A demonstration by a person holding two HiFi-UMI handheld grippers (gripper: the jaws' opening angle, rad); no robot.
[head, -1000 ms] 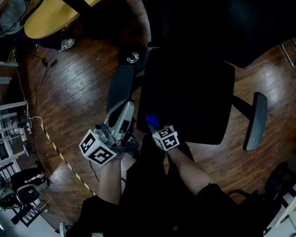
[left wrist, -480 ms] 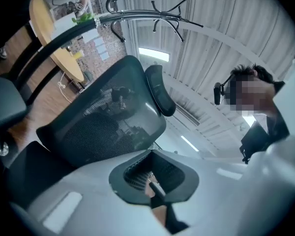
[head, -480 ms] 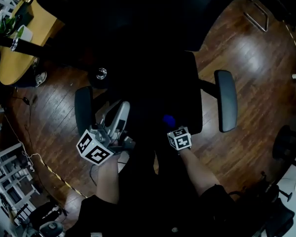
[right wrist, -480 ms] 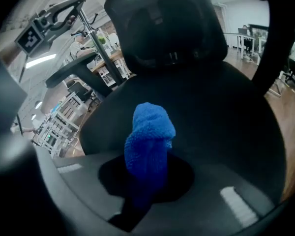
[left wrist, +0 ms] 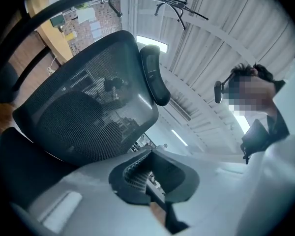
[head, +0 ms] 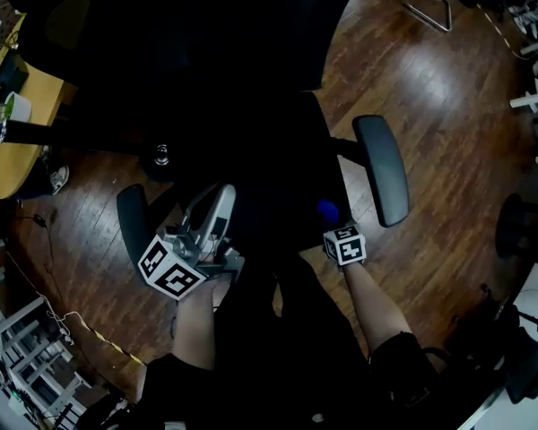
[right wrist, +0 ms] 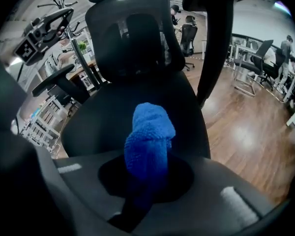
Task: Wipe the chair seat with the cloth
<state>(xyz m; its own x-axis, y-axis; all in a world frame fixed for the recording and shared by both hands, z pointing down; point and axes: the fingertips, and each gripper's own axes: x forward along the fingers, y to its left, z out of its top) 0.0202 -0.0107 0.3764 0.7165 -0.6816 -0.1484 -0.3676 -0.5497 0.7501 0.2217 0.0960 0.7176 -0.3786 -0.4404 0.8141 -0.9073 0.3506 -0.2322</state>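
Note:
The black chair seat [head: 278, 177] fills the middle of the head view, very dark. My right gripper [head: 329, 215] hovers over the seat's front right corner, shut on a bunched blue cloth [head: 326, 210]. In the right gripper view the blue cloth [right wrist: 148, 144] sticks out between the jaws over the seat [right wrist: 137, 107], with the backrest [right wrist: 132, 33] beyond; whether it touches the seat is hidden. My left gripper [head: 217, 197] is held over the seat's left edge, pointing upward, shut and holding nothing. The left gripper [left wrist: 152, 173] view shows the mesh backrest [left wrist: 88, 107] and ceiling.
Two grey armrests flank the seat, the left armrest [head: 130, 222] and the right armrest [head: 381, 168]. Wooden floor [head: 448, 106] lies all round. A yellow table [head: 9, 164] stands at far left. Other chairs and desks [right wrist: 255, 58] sit behind.
My right gripper has moved right along the seat's front with the blue cloth in it. The head view has swung, so the chair sits differently. The left gripper has barely moved.

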